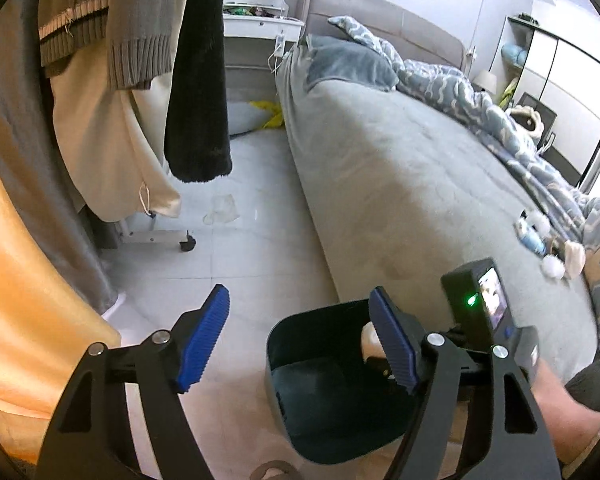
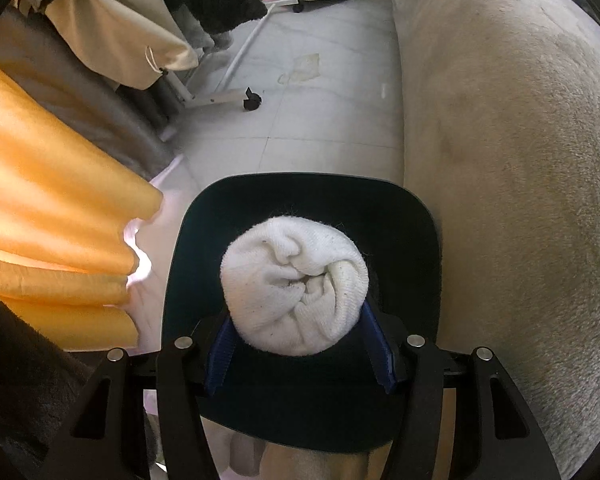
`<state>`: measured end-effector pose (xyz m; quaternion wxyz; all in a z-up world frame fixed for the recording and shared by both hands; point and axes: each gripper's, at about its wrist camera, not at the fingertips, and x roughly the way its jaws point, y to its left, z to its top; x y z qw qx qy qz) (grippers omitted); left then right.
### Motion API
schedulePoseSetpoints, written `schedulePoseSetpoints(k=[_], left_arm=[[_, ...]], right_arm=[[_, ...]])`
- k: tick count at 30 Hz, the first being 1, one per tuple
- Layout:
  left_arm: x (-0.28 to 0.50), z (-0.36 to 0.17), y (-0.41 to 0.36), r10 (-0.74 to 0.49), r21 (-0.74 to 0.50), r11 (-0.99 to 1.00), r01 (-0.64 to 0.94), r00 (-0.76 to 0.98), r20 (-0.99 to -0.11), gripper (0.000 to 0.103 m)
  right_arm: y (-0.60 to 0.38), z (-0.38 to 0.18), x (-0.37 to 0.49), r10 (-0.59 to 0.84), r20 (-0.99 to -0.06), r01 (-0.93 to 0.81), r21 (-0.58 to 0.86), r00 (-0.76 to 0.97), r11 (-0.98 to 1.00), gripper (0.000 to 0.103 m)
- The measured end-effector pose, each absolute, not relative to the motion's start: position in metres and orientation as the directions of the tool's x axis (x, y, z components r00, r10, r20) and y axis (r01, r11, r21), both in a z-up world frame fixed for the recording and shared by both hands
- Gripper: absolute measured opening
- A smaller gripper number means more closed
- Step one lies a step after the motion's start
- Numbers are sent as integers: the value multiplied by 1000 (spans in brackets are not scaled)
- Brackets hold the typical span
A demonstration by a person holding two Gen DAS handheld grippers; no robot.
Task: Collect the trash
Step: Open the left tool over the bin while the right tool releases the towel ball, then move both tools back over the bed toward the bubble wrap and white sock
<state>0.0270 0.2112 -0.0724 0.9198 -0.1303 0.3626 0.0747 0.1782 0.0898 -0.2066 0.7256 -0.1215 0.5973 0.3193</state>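
Note:
A dark bin [image 1: 324, 396] stands on the tiled floor beside the bed; it fills the lower middle of the right wrist view [image 2: 420, 240]. My right gripper [image 2: 300, 344] is shut on a balled white sock [image 2: 296, 284] and holds it over the bin's opening. A bit of the sock shows in the left wrist view [image 1: 370, 340] behind my left finger. My left gripper [image 1: 300, 336] is open and empty, above the floor and the bin's left rim. A crumpled clear wrapper [image 1: 222, 209] lies on the floor further off, also seen in the right wrist view [image 2: 304, 66].
A grey bed [image 1: 420, 184] runs along the right, with a blue patterned duvet [image 1: 480, 96] and small plush items [image 1: 552, 248] on it. A clothes rack on wheels [image 1: 156, 236] with hanging garments stands left. An orange curtain [image 1: 20, 320] hangs at the near left.

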Motion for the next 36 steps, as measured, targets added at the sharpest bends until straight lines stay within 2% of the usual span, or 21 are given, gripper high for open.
schedulePoseSetpoints(k=[4, 6, 8, 11, 18, 22, 27, 36], left_arm=[[27, -63, 208, 41, -198, 954, -224, 755, -654, 75], [27, -59, 203, 49, -185, 960, -211, 776, -629, 75], [28, -56, 203, 46, -203, 957, -209, 795, -605, 75], [32, -49, 206, 33, -248, 945, -212, 819, -573, 75], [48, -33, 197, 7, -277, 945, -177, 853, -521, 76], [55, -19, 177, 21, -217, 965, -144, 874, -486, 77], [56, -6, 161, 6, -204, 973, -106, 900, -436, 80], [65, -4, 152, -10, -231, 968, -100, 902, -431, 81]], right_arm=[[98, -211, 179, 309, -949, -612, 205, 68, 764, 66], [96, -211, 176, 303, -951, -618, 204, 58, 759, 77], [99, -209, 173, 303, -951, -629, 203, 55, 750, 83], [100, -204, 169, 329, -943, -637, 226, 45, 736, 87], [90, -178, 159, 384, -921, -667, 245, 66, 704, 87], [78, -160, 158, 406, -907, -682, 228, 111, 695, 88], [64, -140, 155, 448, -880, -697, 220, 161, 683, 88], [22, -98, 150, 497, -821, -696, 183, 280, 694, 88]])
